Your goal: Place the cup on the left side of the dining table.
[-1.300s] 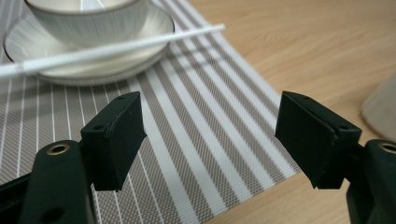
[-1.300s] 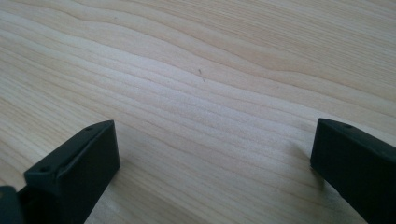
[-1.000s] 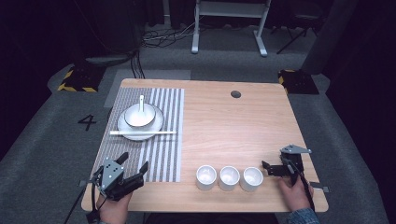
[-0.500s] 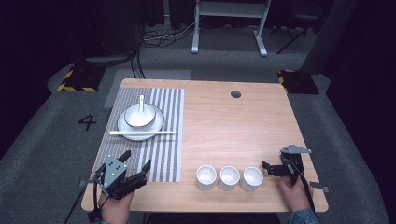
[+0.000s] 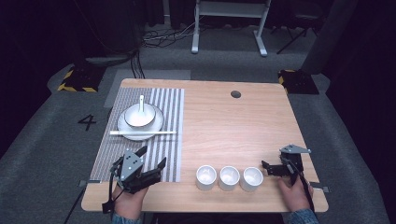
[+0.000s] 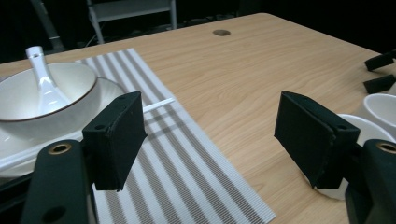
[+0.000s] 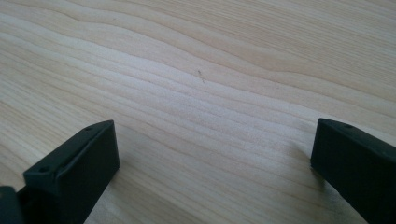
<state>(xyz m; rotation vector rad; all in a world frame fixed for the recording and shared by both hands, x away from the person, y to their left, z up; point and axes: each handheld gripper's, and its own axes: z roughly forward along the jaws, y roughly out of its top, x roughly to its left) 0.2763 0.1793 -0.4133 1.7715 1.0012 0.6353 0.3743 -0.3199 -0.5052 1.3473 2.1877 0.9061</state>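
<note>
I hold my left gripper (image 5: 152, 160) low over the near end of the striped placemat (image 5: 171, 135), at the table's (image 5: 224, 126) front left corner, with its jaws spread wide and nothing between them. Along those jaws I see the placemat running away from me, and beyond it the white bowl (image 6: 28, 100) sitting on a white plate (image 6: 14, 149), a white spoon (image 6: 43, 77) standing in the bowl with its handle leaning on the far rim. A single white chopstick (image 5: 142, 133), or perhaps a pair lying tight together, since I cannot tell at this size, lies across the near edge of the plate and out onto the placemat. My right gripper (image 5: 267, 169) rests near the front right corner of the table, its jaws also wide apart and empty, pointing left toward a row of three small white cups (image 5: 229, 178) that stand side by side near the front edge. The nearest cup is just beside its jaw tips but apart from them. In the right gripper view, bare pale wood grain lies between the two black jaws. A small dark round hole (image 5: 236, 94) sits in the tabletop toward the far edge, well apart from everything else.
</note>
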